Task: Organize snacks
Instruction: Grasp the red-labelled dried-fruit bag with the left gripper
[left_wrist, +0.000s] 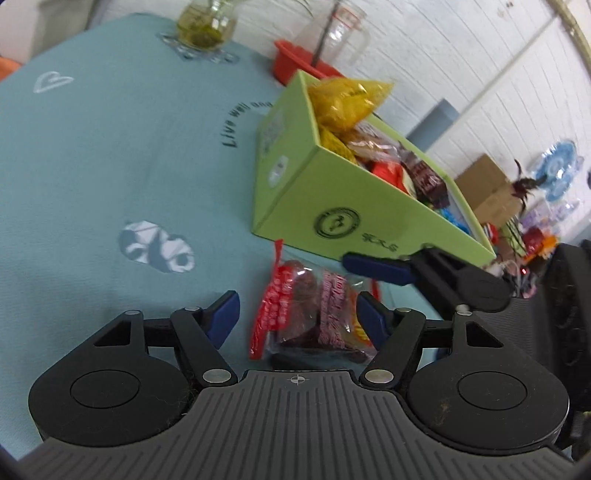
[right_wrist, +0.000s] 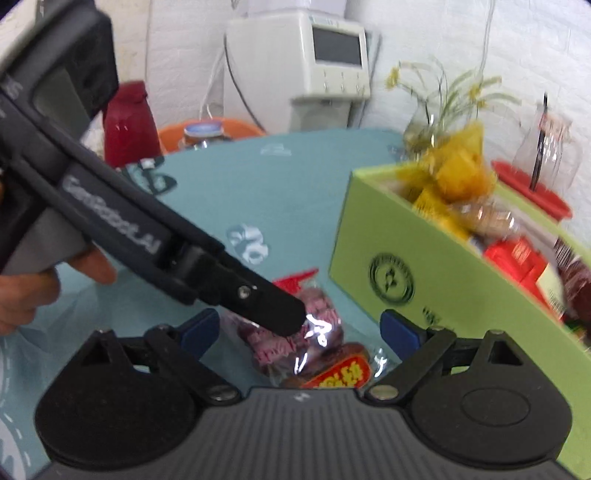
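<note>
Snack packet (left_wrist: 314, 314) beside green box (left_wrist: 295, 192)

A white brick wall (left_wrist: 461, 55) rises behind the teal-clothed table (left_wrist: 92, 166), with a white appliance (right_wrist: 314, 62) against it.

Bright, even light; fisheye-bent edges; right view motion-blurred; glare on snack wrapper (right_wrist: 317, 328)

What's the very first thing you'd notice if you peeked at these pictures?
The bright green box on the blue tablecloth, stuffed with snacks, a shiny yellow bag poking out on top. In front of it lies a clear packet of dark red snacks, between the blue-tipped fingers of the left gripper. The right gripper hovers over the same packet, open.
</note>
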